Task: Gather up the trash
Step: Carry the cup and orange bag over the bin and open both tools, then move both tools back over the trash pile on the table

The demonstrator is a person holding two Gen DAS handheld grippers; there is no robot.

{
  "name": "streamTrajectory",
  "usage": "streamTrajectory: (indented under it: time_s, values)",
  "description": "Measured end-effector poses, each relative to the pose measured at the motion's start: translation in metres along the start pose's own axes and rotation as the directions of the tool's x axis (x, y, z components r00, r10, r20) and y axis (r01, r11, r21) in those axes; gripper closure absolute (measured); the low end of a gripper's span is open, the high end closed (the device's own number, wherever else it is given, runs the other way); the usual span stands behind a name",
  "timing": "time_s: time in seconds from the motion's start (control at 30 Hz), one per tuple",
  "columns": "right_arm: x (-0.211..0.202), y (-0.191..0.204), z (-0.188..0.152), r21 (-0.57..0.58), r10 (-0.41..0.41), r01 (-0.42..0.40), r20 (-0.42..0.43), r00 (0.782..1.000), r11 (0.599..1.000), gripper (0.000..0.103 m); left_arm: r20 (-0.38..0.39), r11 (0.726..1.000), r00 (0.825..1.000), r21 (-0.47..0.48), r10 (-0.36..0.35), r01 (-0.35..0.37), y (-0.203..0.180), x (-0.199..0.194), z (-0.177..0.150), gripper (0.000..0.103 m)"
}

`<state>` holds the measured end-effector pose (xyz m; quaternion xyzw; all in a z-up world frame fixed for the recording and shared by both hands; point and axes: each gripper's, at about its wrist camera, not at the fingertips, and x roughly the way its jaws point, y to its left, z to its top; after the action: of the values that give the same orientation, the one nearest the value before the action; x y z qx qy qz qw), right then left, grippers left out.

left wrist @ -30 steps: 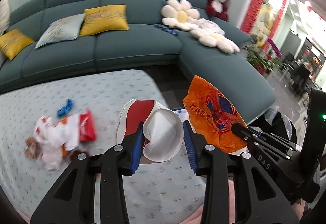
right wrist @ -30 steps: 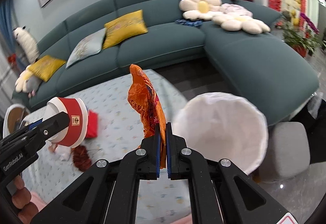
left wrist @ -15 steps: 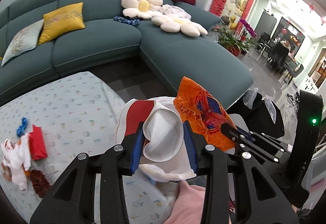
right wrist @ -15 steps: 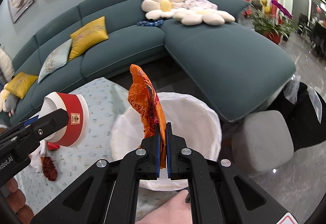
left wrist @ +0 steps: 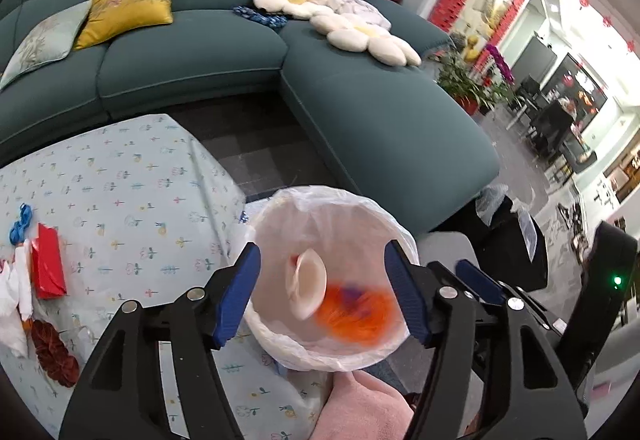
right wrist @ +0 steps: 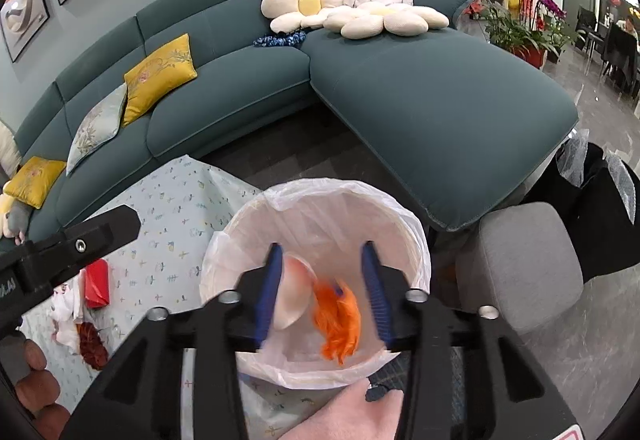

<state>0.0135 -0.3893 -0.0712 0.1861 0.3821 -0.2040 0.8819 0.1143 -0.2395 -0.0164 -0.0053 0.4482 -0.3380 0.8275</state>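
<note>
A teal sofa (left wrist: 192,52) fills the background of both views, but only the right wrist view shows the grey stool (right wrist: 524,264) beside the lined trash bin (left wrist: 340,200), while the left wrist view shows more of the patterned tablecloth (left wrist: 132,192) with the red packet (left wrist: 50,268) and other scraps left on it. Both the left gripper (left wrist: 322,292) and the right gripper (right wrist: 322,292) hang over the bin with jaws spread wide and nothing between them. Inside the bin lie the paper cup (left wrist: 306,288) and the orange wrapper (right wrist: 338,316) (both blurred, so their print is unreadable), with the bin's near rim cut off by a hand.
</note>
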Motion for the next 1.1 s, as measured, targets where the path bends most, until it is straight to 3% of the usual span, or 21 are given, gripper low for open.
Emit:
streamTrajectory:
  time_s: [0.27,0.6,1.1]
  values:
    - [-0.012,0.021,0.0,-0.033,0.016,-0.016,0.015,1.0,0.999,0.048,0.016,0.997,0.999,-0.057,0.048,-0.047,0.03,-0.02,-0.004,0.042]
    - [-0.033,0.081,-0.006,-0.126,0.076,-0.072,0.027,0.997,0.989,0.041,0.04,0.98,0.987,-0.137,0.153,-0.146,0.084,-0.059,-0.021,0.042]
    - [-0.047,0.206,-0.046,-0.322,0.192,-0.2,-0.055,0.98,0.926,0.04,0.043,0.905,0.943,-0.296,0.331,-0.305,0.193,-0.126,-0.062,0.042]
